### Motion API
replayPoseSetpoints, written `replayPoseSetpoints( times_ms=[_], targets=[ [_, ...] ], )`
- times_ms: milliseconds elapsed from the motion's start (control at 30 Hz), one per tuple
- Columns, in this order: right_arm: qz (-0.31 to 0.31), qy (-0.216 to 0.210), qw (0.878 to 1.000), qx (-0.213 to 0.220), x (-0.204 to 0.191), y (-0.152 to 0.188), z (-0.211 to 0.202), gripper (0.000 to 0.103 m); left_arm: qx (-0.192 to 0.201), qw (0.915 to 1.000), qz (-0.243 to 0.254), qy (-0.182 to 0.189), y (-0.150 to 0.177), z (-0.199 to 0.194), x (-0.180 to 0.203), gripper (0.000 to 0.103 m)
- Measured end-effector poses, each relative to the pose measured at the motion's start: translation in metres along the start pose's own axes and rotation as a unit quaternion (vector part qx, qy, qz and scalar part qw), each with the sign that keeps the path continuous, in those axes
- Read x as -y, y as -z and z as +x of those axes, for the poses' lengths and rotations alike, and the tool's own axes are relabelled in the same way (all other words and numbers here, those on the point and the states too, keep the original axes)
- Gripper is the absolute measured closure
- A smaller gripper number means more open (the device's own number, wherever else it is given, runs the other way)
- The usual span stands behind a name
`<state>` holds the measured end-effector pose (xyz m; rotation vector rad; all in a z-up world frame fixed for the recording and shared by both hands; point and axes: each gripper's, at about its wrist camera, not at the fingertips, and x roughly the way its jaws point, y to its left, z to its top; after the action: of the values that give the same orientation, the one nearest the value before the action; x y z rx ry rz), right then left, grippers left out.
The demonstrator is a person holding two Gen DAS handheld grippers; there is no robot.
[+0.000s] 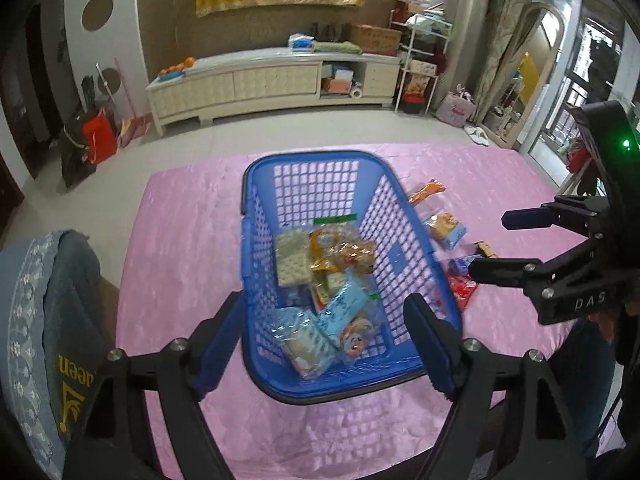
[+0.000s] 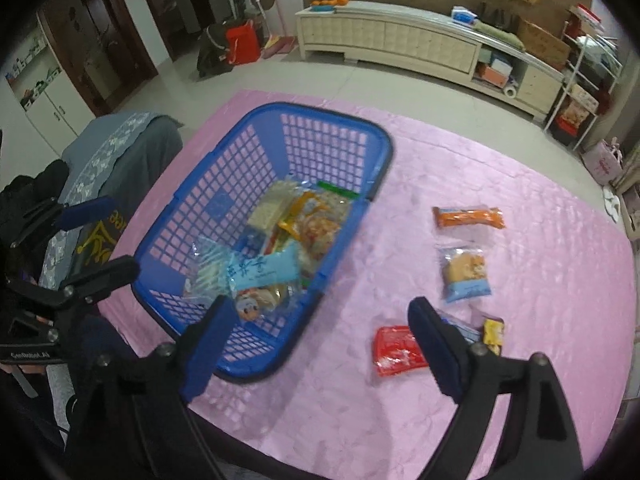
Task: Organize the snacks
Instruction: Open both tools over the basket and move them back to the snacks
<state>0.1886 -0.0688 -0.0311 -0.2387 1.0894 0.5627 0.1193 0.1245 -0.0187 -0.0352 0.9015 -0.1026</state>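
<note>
A blue plastic basket (image 1: 256,184) (image 2: 376,140) stands on the pink tablecloth and holds several snack packets (image 1: 324,280) (image 2: 280,248). My left gripper (image 1: 324,340) is open and empty above the basket's near end. My right gripper (image 2: 320,340) is open and empty above the cloth at the basket's right side; it also shows in the left wrist view (image 1: 492,244). On the cloth to the right of the basket lie an orange packet (image 2: 468,217), a blue biscuit packet (image 2: 466,274), a red packet (image 2: 394,350), a small yellow packet (image 2: 493,332) and a blue packet partly hidden by my right finger.
The pink tablecloth (image 1: 180,240) covers the table. A chair with grey clothing (image 1: 52,312) (image 2: 120,152) stands at the left edge. A long cream cabinet (image 1: 272,80) and shelves (image 1: 420,60) stand across the floor beyond.
</note>
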Motion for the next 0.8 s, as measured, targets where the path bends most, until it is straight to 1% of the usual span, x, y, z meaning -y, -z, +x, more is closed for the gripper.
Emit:
replayPoseSetpoints(
  times_ms=[133, 267, 367, 567, 800],
  targets=[
    [0.007, 0.011, 1.000, 0.015, 0.019, 0.011, -0.022, 0.012, 0.012, 0.9996, 0.022, 0.013, -0.006, -0.008, 0.025, 0.023],
    [0.014, 0.024, 0.999, 0.032, 0.040, 0.025, -0.043, 0.012, 0.023, 0.9981, 0.053, 0.023, -0.012, -0.012, 0.059, 0.023],
    [0.025, 0.029, 0.998, 0.040, 0.059, 0.036, -0.054, 0.012, 0.027, 0.9964, 0.071, 0.038, -0.018, -0.009, 0.086, 0.023],
    [0.049, 0.047, 0.997, 0.035, 0.105, 0.059, -0.059, 0.012, 0.018, 0.9917, 0.115, 0.055, -0.025, 0.013, 0.141, 0.023],
    [0.093, 0.045, 0.994, 0.026, 0.156, 0.080, -0.054, 0.012, -0.006, 0.9889, 0.132, 0.067, -0.028, 0.050, 0.182, 0.023]
  ],
)
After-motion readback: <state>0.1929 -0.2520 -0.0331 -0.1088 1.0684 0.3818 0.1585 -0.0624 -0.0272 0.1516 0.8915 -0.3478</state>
